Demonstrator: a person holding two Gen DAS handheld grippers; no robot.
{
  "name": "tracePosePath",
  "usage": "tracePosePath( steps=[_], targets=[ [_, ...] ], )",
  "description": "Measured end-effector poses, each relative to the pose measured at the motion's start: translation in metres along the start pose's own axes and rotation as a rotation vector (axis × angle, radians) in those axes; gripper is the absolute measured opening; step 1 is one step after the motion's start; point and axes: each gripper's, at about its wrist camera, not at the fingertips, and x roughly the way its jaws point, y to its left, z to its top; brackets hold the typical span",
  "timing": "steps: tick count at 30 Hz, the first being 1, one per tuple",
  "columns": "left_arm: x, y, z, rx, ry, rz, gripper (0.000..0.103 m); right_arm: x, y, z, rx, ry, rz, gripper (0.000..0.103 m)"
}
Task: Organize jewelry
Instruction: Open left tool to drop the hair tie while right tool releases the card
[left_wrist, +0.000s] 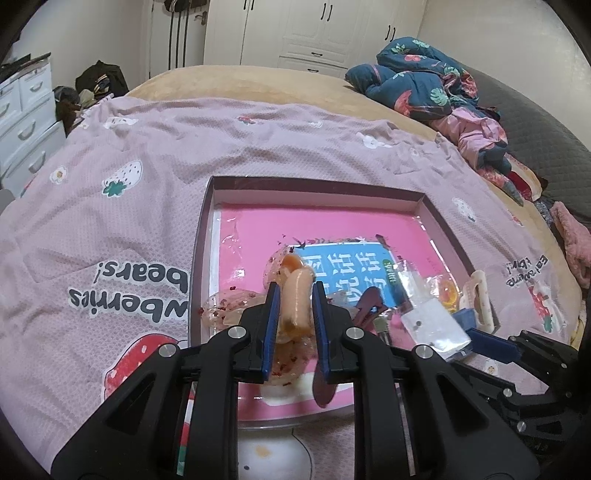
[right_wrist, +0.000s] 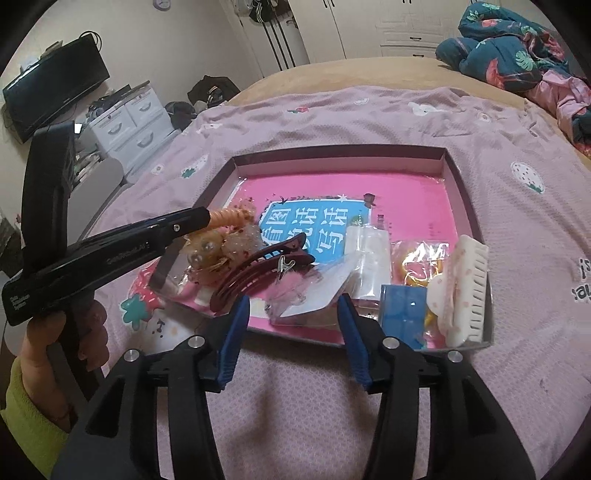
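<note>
A shallow box (left_wrist: 207, 206) with a pink book in it lies on the bed; it also shows in the right wrist view (right_wrist: 452, 173). My left gripper (left_wrist: 295, 291) is shut on an orange hair accessory (left_wrist: 295, 299) with a sequinned mesh bow, held above the box's near left part; it also shows in the right wrist view (right_wrist: 229, 218). My right gripper (right_wrist: 293, 299) is open and empty at the box's near edge, before a dark red hair clip (right_wrist: 258, 269) and a clear packet (right_wrist: 317, 291). A cream claw clip (right_wrist: 465, 288) and blue box (right_wrist: 402, 306) lie at right.
A purple strawberry-print blanket (right_wrist: 369, 118) covers the bed. Bundled clothes (left_wrist: 424, 77) lie at the far right. White drawers (right_wrist: 125, 122) and a monitor (right_wrist: 51, 96) stand at left. A yellow trinket in plastic (right_wrist: 417, 266) lies in the box.
</note>
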Motion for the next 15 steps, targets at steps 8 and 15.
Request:
tracePosePath(
  steps=[8, 15],
  targets=[
    [-0.032, -0.011, 0.002, 0.012, -0.044, -0.021, 0.013, -0.024, 0.01, -0.011, -0.016, -0.027, -0.015, 0.06],
    [-0.067, -0.016, -0.001, 0.01, -0.076, -0.033, 0.028, -0.051, 0.01, -0.024, -0.005, -0.062, -0.026, 0.072]
  ],
)
